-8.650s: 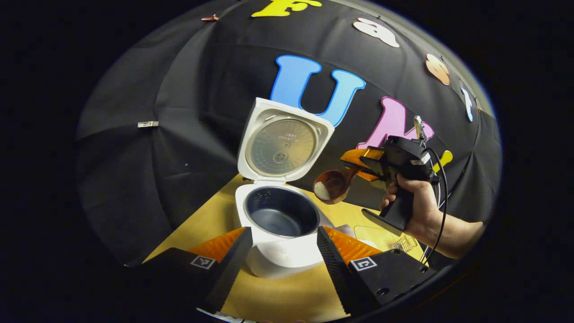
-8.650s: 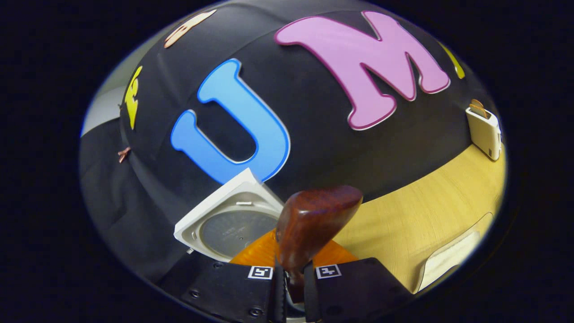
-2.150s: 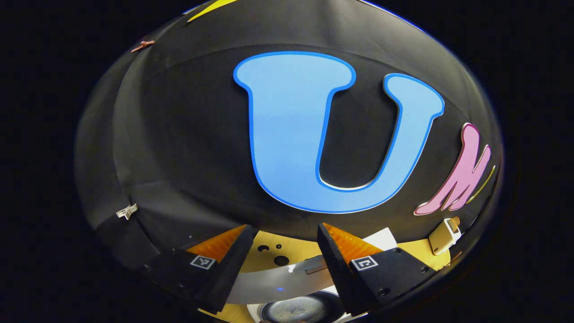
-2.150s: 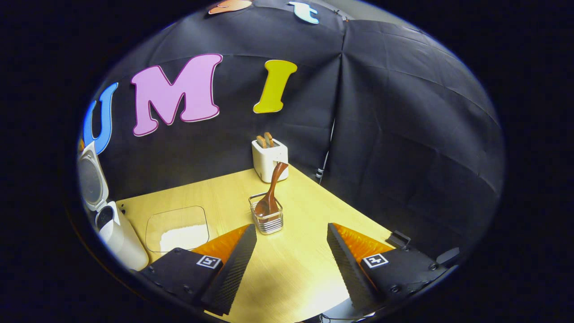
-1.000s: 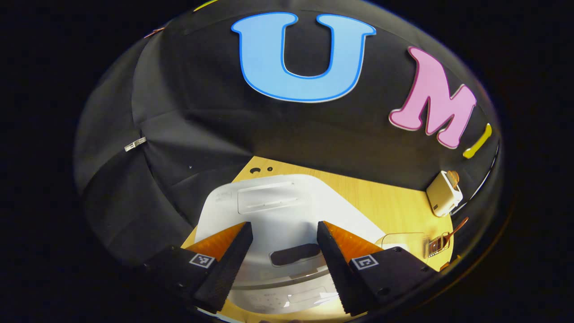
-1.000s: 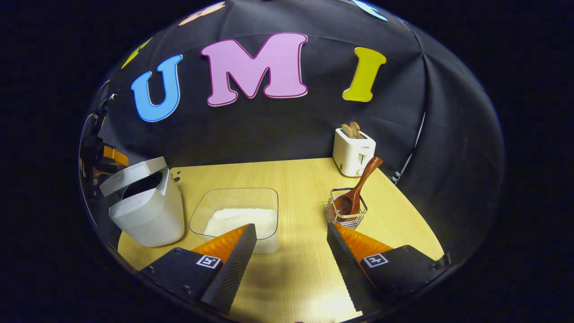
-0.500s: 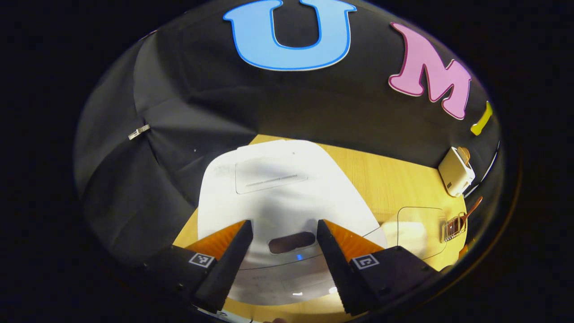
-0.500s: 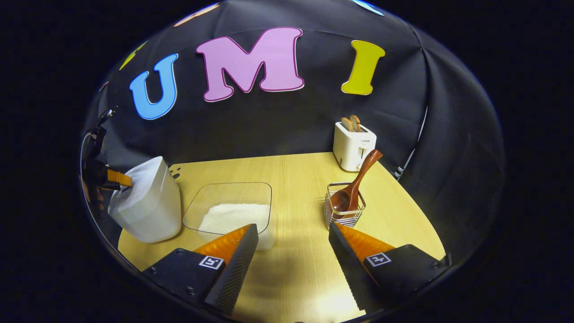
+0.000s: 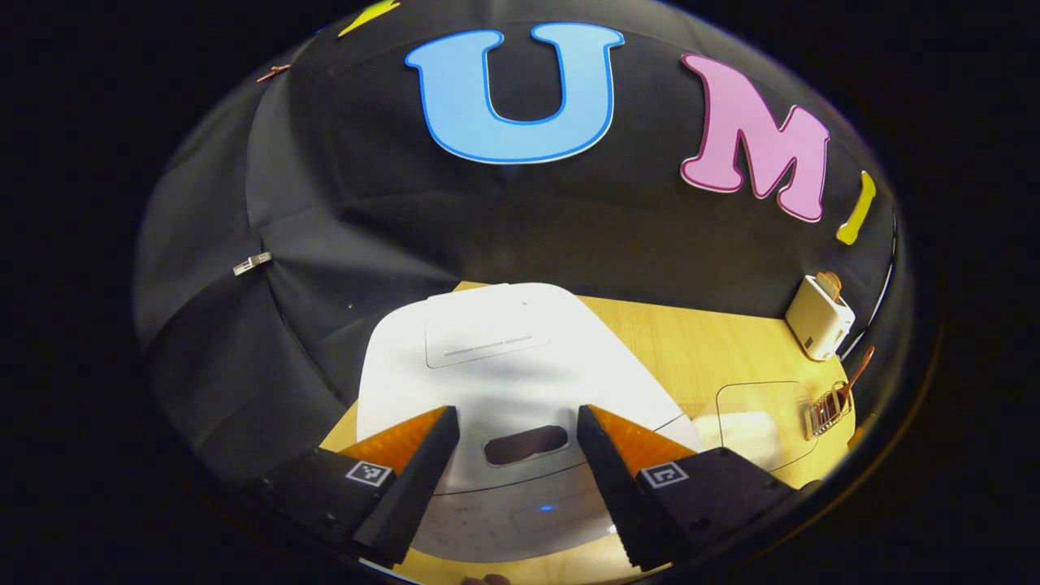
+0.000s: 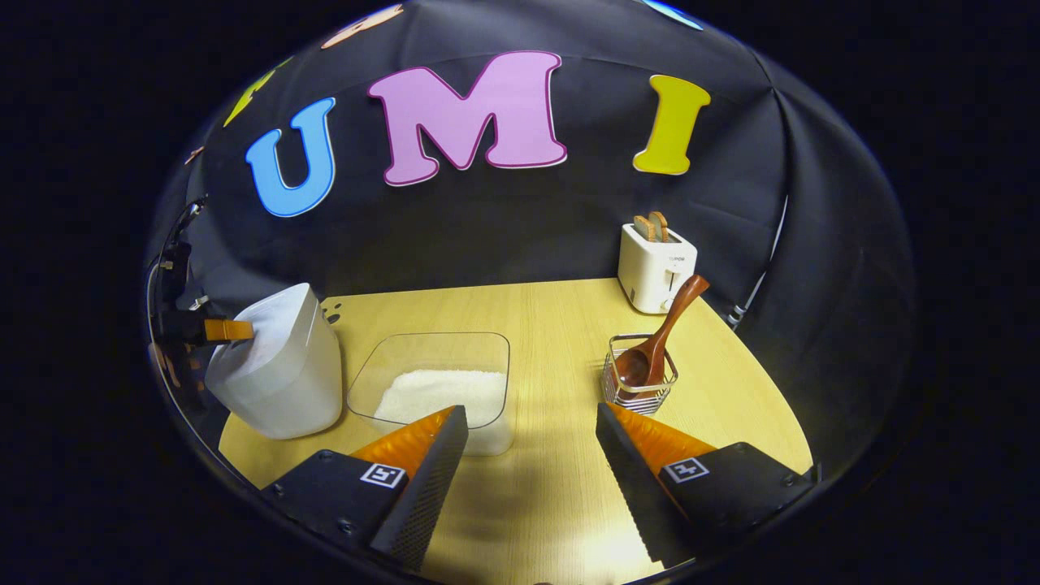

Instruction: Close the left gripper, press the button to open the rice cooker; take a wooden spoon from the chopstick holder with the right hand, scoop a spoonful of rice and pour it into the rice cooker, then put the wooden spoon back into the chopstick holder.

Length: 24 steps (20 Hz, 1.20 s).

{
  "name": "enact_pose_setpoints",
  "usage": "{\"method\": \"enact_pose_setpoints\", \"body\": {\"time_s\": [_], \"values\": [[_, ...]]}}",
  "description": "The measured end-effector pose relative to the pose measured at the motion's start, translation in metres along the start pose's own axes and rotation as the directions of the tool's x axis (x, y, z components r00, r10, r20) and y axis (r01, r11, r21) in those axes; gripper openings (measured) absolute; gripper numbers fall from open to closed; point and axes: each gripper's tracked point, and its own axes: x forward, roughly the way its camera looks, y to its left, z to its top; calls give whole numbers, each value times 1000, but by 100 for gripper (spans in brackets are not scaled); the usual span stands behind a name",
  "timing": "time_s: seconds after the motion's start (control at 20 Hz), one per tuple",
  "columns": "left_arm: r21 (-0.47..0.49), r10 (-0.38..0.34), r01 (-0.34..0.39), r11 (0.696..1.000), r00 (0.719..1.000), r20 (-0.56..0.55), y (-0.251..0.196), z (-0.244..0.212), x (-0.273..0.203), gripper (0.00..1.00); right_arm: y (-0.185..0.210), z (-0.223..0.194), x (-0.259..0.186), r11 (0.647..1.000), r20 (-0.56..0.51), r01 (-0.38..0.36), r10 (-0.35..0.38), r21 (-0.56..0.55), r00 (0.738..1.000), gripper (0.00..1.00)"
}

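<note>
Above the closed white rice cooker (image 9: 504,366), the left gripper (image 9: 516,443) is seen with its fingers spread wide apart and nothing held between them; the cooker's dark oval button (image 9: 526,444) lies in the gap between the fingertips, and a small blue light is lit on the front panel just below it. Whether the fingers touch the lid cannot be told from the left gripper view. From the right gripper view the same cooker (image 10: 276,370) is found at the left edge of the wooden table (image 10: 552,325), lid down, with the left gripper (image 10: 223,330) at its top left side. Beside the cooker, toward the middle of the table, a clear container (image 10: 435,382) partly filled with white rice (image 10: 439,398) is placed. Farther right, the wire chopstick holder (image 10: 642,382) is set on the table, and the wooden spoon (image 10: 660,337) is stood in it bowl down, its handle leaned up toward the white toaster (image 10: 656,266) at the back, in which two slices are held. Over the near part of the table, the right gripper (image 10: 528,443) is held open and empty, well apart from the holder and the spoon.
</note>
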Motion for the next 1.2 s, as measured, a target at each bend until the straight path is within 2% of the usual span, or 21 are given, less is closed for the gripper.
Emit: {"method": "enact_pose_setpoints", "body": {"time_s": [0.1, 0.25, 0.35, 0.5, 0.6, 0.7, 0.8, 0.9, 1.05, 1.2], "values": [[-9, 6, -5, 1000, 998, 62, 1, 14, -12, 94, 0, 2, -3, 1000, 4, -4, 4, -4, 1000, 99], [-47, -17, 25, 999, 987, 157, -4, 43, -43, 95, -3, 8, -7, 1000, 20, -2, 2, 16, 1000, 99], [-38, -36, 46, 998, 975, 220, -13, 59, -65, 95, -9, 18, -10, 1000, 43, 12, -13, 14, 999, 99], [-24, 12, -5, 1000, 954, 301, -19, 75, -105, 95, -8, 36, -21, 1000, 77, -12, 10, 20, 997, 99], [-38, 10, 3, 999, 939, 342, -44, 74, -131, 95, -8, 53, -29, 999, 104, -38, 39, -11, 994, 98], [-67, -26, 52, 996, 940, 341, -78, 61, -150, 95, -7, 63, -36, 997, 121, -72, 73, -10, 990, 98], [-77, -77, 104, 992, 951, 298, -115, 39, -162, 95, -6, 75, -42, 994, 136, -107, 105, 5, 985, 98], [-81, -75, 102, 991, 956, 283, -130, 27, -165, 95, -6, 84, -53, 989, 172, -140, 144, -38, 974, 98], [-75, -78, 103, 992, 957, 281, -148, 12, -183, 95, -7, 68, -63, 978, 153, -175, 190, -110, 970, 99], [-33, -134, 150, 988, 945, 297, -155, 6, -205, 95, -7, 54, -71, 977, 121, -184, 196, -103, 973, 98]]}}
